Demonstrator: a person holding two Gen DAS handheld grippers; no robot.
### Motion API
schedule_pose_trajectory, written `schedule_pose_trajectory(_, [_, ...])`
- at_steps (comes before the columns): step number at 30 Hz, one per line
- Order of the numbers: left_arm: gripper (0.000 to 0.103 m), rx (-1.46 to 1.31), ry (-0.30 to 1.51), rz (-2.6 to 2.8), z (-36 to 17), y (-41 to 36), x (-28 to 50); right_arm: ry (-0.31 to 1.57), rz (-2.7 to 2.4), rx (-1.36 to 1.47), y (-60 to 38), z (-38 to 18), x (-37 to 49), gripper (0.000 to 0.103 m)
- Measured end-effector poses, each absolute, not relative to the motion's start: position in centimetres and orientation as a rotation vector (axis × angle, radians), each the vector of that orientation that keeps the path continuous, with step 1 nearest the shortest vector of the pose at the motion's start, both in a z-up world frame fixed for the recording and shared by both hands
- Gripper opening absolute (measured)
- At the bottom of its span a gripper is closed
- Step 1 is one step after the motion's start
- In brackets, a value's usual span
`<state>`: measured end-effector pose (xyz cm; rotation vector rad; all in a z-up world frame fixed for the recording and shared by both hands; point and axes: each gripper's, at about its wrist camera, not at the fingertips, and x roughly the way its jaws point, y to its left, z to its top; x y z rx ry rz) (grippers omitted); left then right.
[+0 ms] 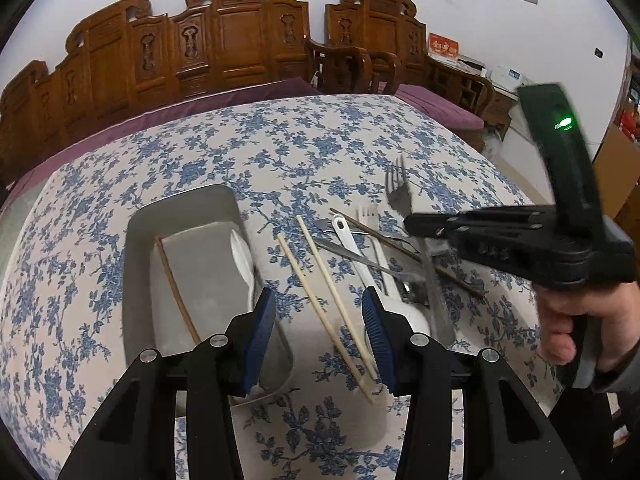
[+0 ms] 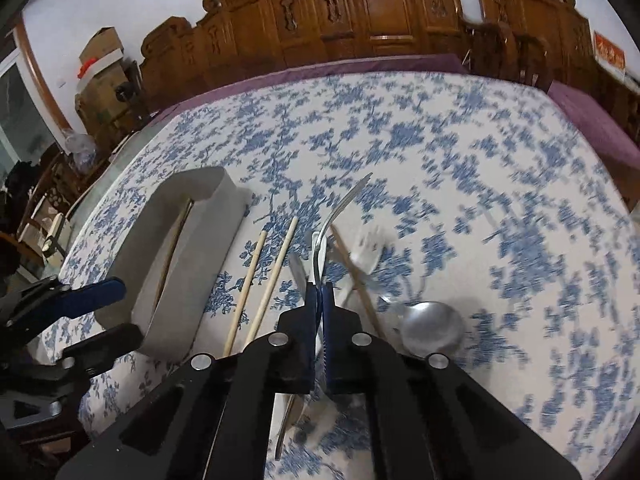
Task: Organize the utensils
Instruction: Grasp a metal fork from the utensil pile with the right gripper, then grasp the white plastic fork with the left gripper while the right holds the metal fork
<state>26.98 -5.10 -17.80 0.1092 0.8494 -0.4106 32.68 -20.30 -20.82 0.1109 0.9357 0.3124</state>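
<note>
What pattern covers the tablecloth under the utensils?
Blue flower sprigs on a white tablecloth; clearest in the left wrist view.

Floral-cloth table (image 1: pixel 280 140) w/ grey tray (image 1: pixel 138 248), 2 chopsticks (image 1: pixel 320 276), spoon (image 2: pixel 434 322).

The far half of the floral tablecloth (image 2: pixel 460 128) lies bare up to its far edge, open for passage. Toward the near edge, the grey tray (image 1: pixel 138 248) blocks the left, and two pale chopsticks (image 1: pixel 320 280) lie just beside it. Right of them, crossed forks, spoons and a dark chopstick (image 1: pixel 400 246) crowd the cloth.
</note>
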Motion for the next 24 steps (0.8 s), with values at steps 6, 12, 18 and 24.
schedule_pose_trajectory(6, [0.043,0.101,0.870,-0.434,-18.6,-6.9,26.7,0.915,0.287,0.072,-22.6,-19.5,30.3,0.004])
schedule_pose_trajectory(12, [0.040,0.144,0.918,-0.448,-20.4,-10.4,26.9,0.908,0.275,0.056,-25.0,-19.6,27.7,0.004])
schedule_pose_trajectory(18, [0.038,0.125,0.968,-0.431,-21.7,-11.6,28.3,0.914,0.275,0.062,-26.5,-20.3,26.4,0.004])
schedule_pose_trajectory(24, [0.029,0.031,1.052,-0.417,-23.3,-11.7,30.7,0.919,0.276,0.078,-27.9,-21.0,25.7,0.004])
